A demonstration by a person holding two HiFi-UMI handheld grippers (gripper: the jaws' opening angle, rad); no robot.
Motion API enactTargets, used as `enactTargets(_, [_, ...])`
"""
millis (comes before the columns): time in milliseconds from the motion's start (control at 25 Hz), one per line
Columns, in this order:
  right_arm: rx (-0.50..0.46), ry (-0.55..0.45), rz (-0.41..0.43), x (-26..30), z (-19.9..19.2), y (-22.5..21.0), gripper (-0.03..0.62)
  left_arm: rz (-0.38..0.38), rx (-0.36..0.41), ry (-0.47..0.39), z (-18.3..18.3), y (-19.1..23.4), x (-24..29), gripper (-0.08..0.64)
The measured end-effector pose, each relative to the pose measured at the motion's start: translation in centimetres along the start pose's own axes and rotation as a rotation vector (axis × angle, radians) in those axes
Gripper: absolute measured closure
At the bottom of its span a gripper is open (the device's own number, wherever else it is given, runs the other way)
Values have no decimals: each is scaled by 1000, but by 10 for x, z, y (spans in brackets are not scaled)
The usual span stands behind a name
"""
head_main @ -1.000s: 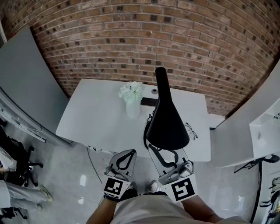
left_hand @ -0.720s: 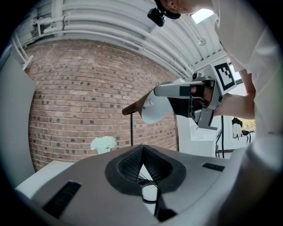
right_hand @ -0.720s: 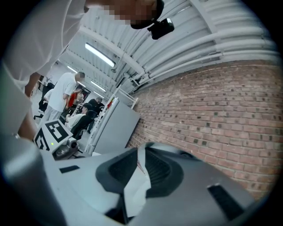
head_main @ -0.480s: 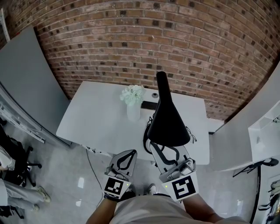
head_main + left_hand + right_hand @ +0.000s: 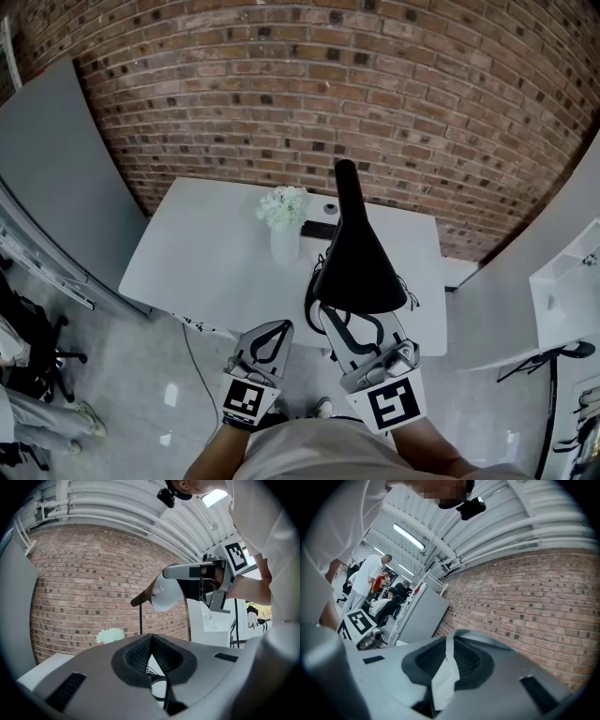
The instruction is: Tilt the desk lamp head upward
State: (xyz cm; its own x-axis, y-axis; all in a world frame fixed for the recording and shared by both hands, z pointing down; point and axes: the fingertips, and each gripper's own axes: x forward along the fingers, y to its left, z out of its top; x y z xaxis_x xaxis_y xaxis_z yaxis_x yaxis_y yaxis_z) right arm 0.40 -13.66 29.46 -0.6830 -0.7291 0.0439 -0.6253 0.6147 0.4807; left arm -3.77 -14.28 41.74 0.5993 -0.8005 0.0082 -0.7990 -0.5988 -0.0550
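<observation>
The desk lamp's black cone head (image 5: 356, 267) hangs over the white table's near edge on its slim dark arm (image 5: 345, 187). My right gripper (image 5: 349, 314) reaches level under the cone's near rim. Its jaws have just been closing and now pinch the rim, which shows as a white strip (image 5: 445, 672) between the pads. In the left gripper view the shade's white inside (image 5: 166, 595) faces the camera with the right gripper (image 5: 206, 581) on it. My left gripper (image 5: 272, 326) hovers left of the lamp, shut and holding nothing (image 5: 150, 637).
A white table (image 5: 206, 253) stands against a brick wall (image 5: 281, 103). On it are a vase of white flowers (image 5: 283, 220), a dark flat object (image 5: 319, 229), spectacles (image 5: 410, 286) and a cable. Grey partitions (image 5: 56, 178) flank it. People (image 5: 370, 581) are in the room behind.
Little differs: the lamp head and both grippers keep their places, and the head view has shifted slightly.
</observation>
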Motion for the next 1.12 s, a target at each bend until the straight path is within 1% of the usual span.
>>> enactTargets(160, [2,3,2,2,4,-1,534,-3,-4,-8,2,0,2,552])
enactTargets(320, [-18,-4,14,3,10,-2,534,-9,1,-13,2,1,3,552])
enactTargets(480, [8,5,31,4,13,-4,534,-6,-22,-14,-1,3,2,552])
enactTargets(560, [1,14,34,5,17,-6,534,-5,-26,-14,-1,5,2,552])
enactTargets(680, [-10,25,31,7,22,-9,534,-11,-19,-17,1,6,3,552])
enactTargets(960, [2,43,19,8,29,-14,535,-15,-17,-21,0,8,4,552])
enactTargets(1120, [-20,56,18,9,34,-17,535,-21,-16,-29,3,8,5,552])
